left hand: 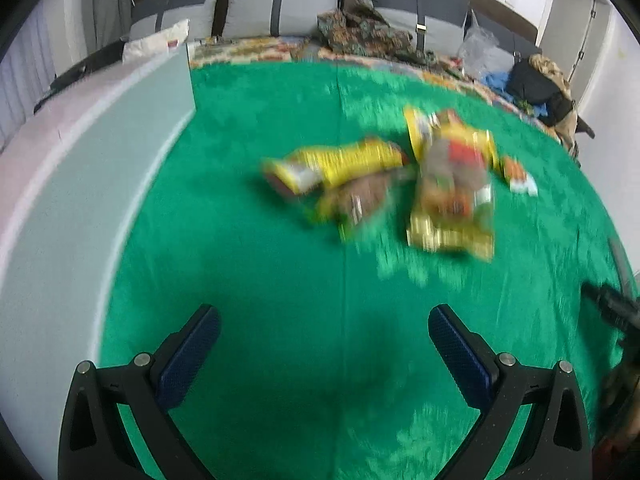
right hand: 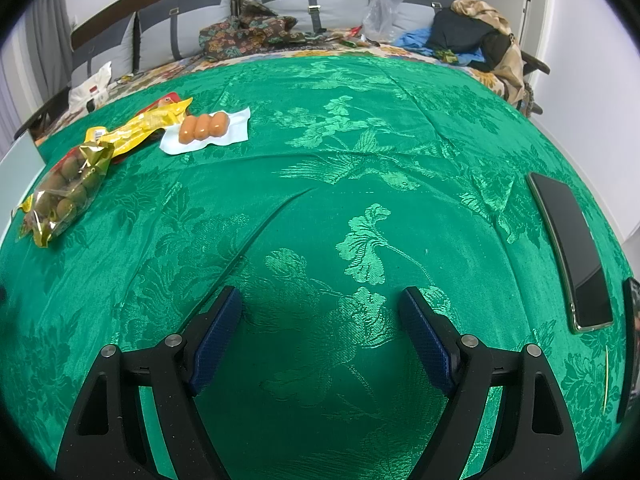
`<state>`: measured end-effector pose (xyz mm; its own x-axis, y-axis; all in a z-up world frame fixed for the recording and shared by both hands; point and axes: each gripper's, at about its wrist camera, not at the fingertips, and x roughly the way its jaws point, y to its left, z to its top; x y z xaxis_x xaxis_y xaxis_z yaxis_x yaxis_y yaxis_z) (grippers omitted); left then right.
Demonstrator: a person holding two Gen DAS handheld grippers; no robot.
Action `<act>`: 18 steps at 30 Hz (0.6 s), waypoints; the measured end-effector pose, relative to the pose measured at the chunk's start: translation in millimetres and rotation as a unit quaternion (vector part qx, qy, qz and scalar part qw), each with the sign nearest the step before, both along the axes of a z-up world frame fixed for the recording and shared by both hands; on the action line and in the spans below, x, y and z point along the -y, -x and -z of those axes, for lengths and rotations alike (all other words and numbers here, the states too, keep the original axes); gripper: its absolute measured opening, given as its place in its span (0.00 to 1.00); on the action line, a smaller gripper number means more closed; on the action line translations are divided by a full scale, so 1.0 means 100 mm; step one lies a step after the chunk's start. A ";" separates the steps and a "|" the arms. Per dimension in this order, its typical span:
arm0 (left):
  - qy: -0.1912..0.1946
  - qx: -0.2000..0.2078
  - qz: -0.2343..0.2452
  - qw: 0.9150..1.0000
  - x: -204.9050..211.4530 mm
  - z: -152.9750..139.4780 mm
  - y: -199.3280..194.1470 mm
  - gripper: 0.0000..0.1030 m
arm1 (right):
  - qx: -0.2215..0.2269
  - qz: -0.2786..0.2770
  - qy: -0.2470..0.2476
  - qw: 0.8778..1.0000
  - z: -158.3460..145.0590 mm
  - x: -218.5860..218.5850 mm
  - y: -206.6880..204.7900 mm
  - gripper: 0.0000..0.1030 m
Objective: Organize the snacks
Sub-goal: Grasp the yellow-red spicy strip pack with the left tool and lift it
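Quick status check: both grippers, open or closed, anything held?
Left gripper: open, empty, above the green cloth.
Right gripper: open, empty, over bare cloth, snacks off to its left.

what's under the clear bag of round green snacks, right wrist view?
The bag of round green snacks lies on the green tablecloth; its far end overlaps a yellow packet. Whatever sits beneath its middle is covered and can't be seen.
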<state>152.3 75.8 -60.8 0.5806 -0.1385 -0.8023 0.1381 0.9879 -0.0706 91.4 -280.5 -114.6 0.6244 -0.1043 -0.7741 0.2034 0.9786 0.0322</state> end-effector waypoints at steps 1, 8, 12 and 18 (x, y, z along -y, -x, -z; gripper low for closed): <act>-0.009 0.003 -0.002 1.000 -0.01 -0.06 -0.07 0.99 | 0.000 0.000 0.000 1.000 0.00 0.00 0.00 0.82; -0.106 0.027 0.019 0.994 0.21 -0.38 -0.62 0.96 | 0.000 0.000 0.000 1.000 0.00 0.00 0.00 0.82; -0.170 0.041 0.071 0.982 0.75 -0.29 -0.81 0.96 | 0.000 0.000 0.000 1.000 0.00 0.00 0.00 0.82; 0.008 -0.015 0.176 0.984 1.31 -0.28 -0.82 0.91 | 0.000 0.000 0.000 1.000 0.00 0.00 0.00 0.82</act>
<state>234.7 -55.2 -32.8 0.4705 -0.3392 -0.8146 0.4688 0.8782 -0.0949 91.6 -280.4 -114.7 0.6243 -0.1041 -0.7742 0.2035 0.9785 0.0325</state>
